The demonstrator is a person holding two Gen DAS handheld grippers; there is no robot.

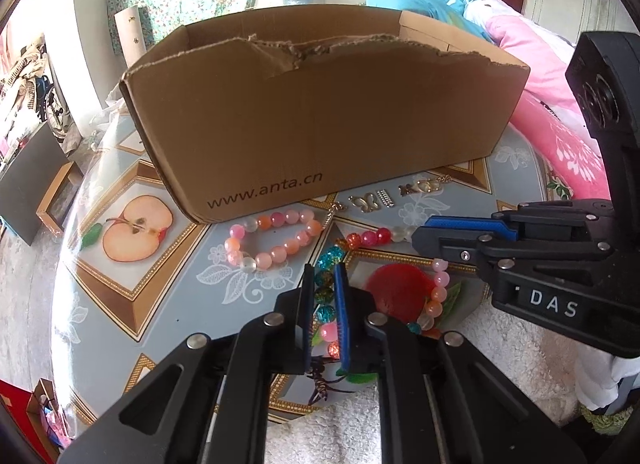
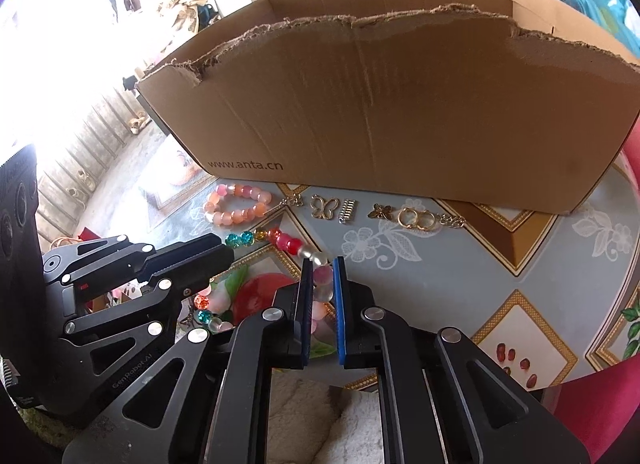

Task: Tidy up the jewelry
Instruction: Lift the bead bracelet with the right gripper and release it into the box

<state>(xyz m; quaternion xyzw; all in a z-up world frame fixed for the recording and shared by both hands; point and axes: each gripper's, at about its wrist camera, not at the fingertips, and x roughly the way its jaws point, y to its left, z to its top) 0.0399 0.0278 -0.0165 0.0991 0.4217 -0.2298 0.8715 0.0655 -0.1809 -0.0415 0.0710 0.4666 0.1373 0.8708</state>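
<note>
A multicolour bead string (image 1: 368,238) (image 2: 292,244) lies in a loop on the fruit-patterned table (image 1: 120,284) (image 2: 460,284), in front of a torn cardboard box (image 1: 320,115) (image 2: 400,103). My left gripper (image 1: 323,270) (image 2: 226,250) is shut on the string's teal beads at its left side. On the string's right side my right gripper (image 2: 323,264) (image 1: 422,229) is shut on the pale pink and white beads. A pink-orange bead bracelet (image 1: 276,219) (image 2: 240,189) lies apart, just left of the string against the box.
Small gold pieces lie in a row along the box's front: a butterfly charm (image 1: 366,201) (image 2: 322,207), a pair of rings (image 2: 416,219) and chain bits. Pink bedding (image 1: 540,83) lies to the right. A white fuzzy cloth (image 1: 480,364) lies at the near table edge.
</note>
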